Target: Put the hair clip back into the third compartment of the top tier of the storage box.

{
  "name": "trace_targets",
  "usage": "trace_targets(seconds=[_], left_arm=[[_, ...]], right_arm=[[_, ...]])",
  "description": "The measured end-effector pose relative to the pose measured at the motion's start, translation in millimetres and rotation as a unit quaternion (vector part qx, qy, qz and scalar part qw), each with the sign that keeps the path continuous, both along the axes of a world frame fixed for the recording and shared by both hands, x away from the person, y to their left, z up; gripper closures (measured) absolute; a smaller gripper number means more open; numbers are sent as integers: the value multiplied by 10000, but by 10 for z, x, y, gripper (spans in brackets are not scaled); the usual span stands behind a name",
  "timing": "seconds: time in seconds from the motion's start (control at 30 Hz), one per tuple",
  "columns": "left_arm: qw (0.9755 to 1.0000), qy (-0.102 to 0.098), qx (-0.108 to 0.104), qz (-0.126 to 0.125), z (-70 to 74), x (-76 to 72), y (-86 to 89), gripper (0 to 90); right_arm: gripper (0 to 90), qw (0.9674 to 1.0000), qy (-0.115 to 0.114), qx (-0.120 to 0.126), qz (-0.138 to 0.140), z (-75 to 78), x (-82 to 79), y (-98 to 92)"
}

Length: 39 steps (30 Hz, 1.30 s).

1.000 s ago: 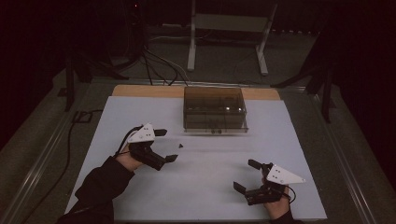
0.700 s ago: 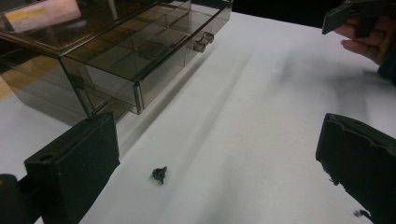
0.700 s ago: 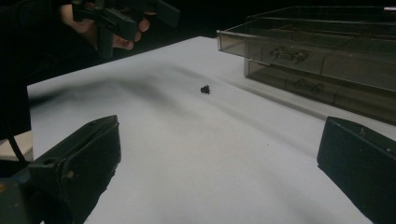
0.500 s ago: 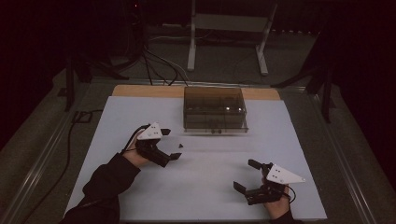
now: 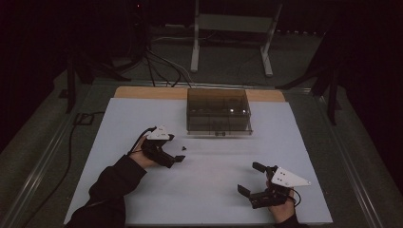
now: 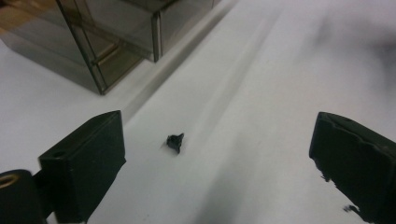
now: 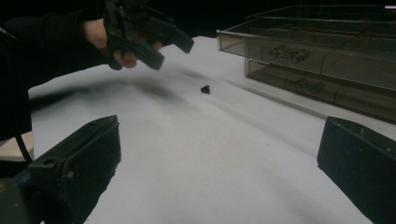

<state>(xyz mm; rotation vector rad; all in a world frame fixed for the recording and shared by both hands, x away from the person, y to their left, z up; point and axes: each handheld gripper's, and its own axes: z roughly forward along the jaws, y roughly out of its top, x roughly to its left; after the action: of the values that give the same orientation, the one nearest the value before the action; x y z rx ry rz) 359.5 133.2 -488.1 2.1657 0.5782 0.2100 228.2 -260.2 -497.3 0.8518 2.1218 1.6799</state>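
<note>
A tiny black part (image 5: 183, 148) lies on the white table top (image 5: 214, 190), a little in front of a smoky clear drawer box (image 5: 217, 111). My left gripper (image 5: 175, 148) is open and hovers just left of the part, its jaws spread on either side of it. In the left gripper view the part (image 6: 175, 142) sits between and ahead of the two black jaws, untouched, with the box (image 6: 107, 42) at the upper left. My right gripper (image 5: 249, 178) is open and empty near the front right. Its view takes in the part (image 7: 205, 89), the left gripper (image 7: 172, 53) and the box (image 7: 327, 60).
The drawer box stands at the back middle of the table, with small items inside its compartments. A wooden strip (image 5: 142, 92) edges the far side. Cables (image 5: 157, 61) and a stand (image 5: 228, 28) lie on the dark floor beyond.
My left gripper has moved slightly right and forward, closing in on the tiny black part. The right gripper has stayed put.
</note>
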Motion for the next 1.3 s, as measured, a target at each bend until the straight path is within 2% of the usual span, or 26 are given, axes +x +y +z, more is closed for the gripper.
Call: trace_targets(seconds=[0.07,0.3,0.43,0.5,0.57,0.63,0.83,1.07,1.23,1.3], left_arm=[[9999,-54,97,46,-22,4,-23,123],[9990,-32,446,46,-98,63,-78,168],[9985,44,535,44,-131,91,-115,181],[9982,41,590,85,-146,104,-134,243],[9977,56,664,110,-163,124,-147,245],[9976,52,675,113,-178,142,-155,301],[9971,78,746,123,-217,187,-202,367],[9962,-13,870,85,-279,222,-284,501],[9955,-30,942,108,-320,254,-314,564],[9959,4,895,163,-328,269,-312,578]], right_arm=[[0,10000,-8,-28,11,-3,-3,2],[0,10000,-1,-30,6,-2,-2,-1],[0,10000,8,-8,10,-2,-1,-4],[0,10000,5,-12,8,1,-3,-6],[0,10000,11,10,3,3,-3,-8],[0,10000,14,3,11,1,-3,-7],[0,10000,29,5,23,-2,-1,-7],[0,10000,22,-3,25,2,-7,-6],[0,10000,12,-1,20,2,-6,-7],[0,10000,15,8,19,3,-6,-10]])
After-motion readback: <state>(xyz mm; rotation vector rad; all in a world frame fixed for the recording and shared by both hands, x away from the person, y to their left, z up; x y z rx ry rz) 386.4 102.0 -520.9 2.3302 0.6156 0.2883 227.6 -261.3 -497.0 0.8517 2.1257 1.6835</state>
